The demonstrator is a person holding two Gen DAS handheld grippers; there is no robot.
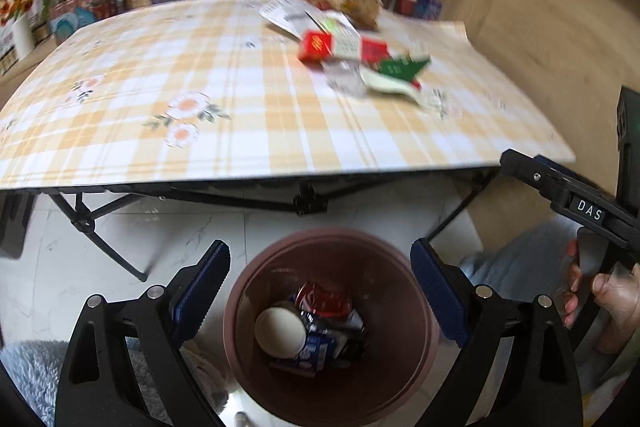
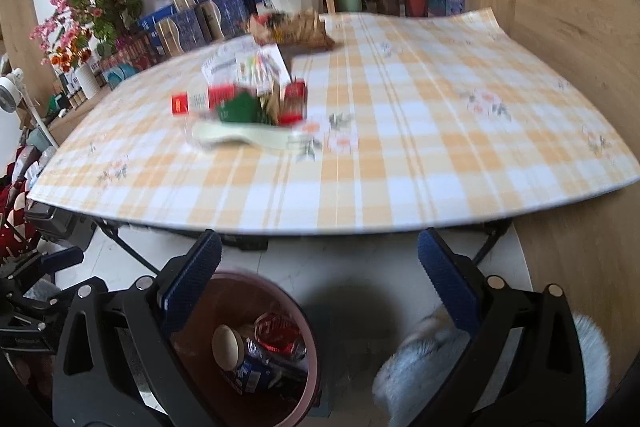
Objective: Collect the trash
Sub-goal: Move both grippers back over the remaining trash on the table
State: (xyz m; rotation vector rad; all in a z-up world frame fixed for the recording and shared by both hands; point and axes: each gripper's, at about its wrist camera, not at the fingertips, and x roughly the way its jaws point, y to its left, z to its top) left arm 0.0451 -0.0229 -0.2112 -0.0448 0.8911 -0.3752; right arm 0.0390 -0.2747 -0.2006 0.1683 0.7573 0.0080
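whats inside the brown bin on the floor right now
In the brown bin: a paper cup on its side, a crushed red can and dark blue wrappers. Anything beneath that pile is covered.

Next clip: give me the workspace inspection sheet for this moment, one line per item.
Surface: folding table under a yellow plaid floral cloth, its near part bare.
Job's things: brown bin on the floor in front of the table, holding a paper cup and crushed wrappers; trash pile of red cartons, green card and papers on the table.
Clutter: brown crumpled bag at the far side of the table.
Grippers: left tongs open, empty, over the bin; right tongs open, empty, before the table edge.
Cables: nothing seen.
Surroundings: flower pots, blue boxes, wooden shelf with cups, fluffy rug on the floor.
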